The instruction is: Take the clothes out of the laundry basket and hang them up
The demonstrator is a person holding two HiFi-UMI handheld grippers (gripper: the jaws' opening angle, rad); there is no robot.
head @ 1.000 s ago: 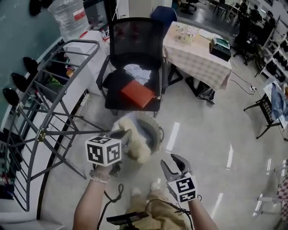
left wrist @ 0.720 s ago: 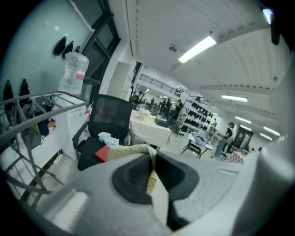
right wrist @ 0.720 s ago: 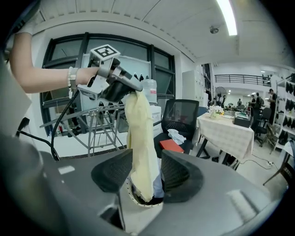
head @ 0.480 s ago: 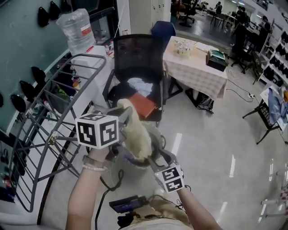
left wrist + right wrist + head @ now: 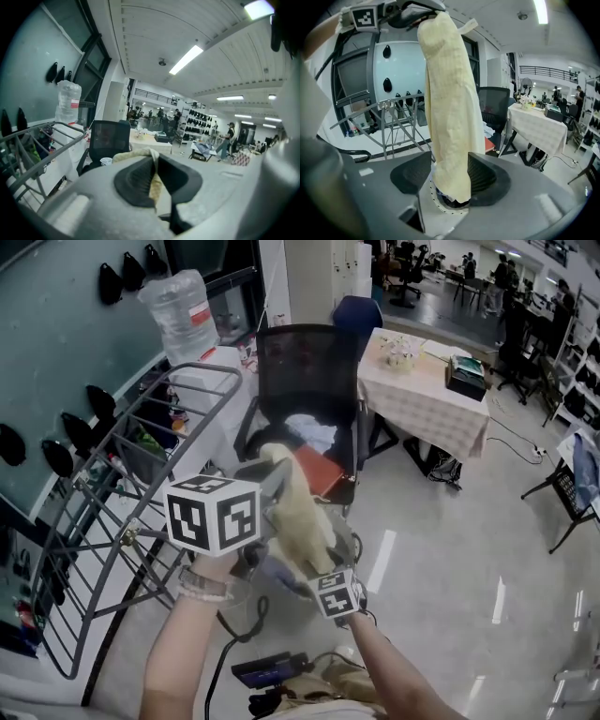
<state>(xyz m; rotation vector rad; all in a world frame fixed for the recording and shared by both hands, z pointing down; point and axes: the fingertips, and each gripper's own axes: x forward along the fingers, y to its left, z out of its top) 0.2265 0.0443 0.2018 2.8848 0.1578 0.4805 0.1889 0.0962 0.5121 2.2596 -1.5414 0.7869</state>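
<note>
Head view: left gripper clenched on cream garment top, dangling centre; drying rack at 9 o'clock. Right gripper jaws just been opening, garment between. Likely soft, light, limp; grab lower hem.

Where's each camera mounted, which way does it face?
Head view: on the head, steeply down at drying rack, chair; shows both forearms, left gripper, right gripper.
Left gripper view: on left gripper, facing the chair; jaws shut on cream cloth.
Right gripper view: on right gripper, facing drying rack; jaws, just opened wider, straddle the cloth.
Shared: cloth and chair in all three.
</note>
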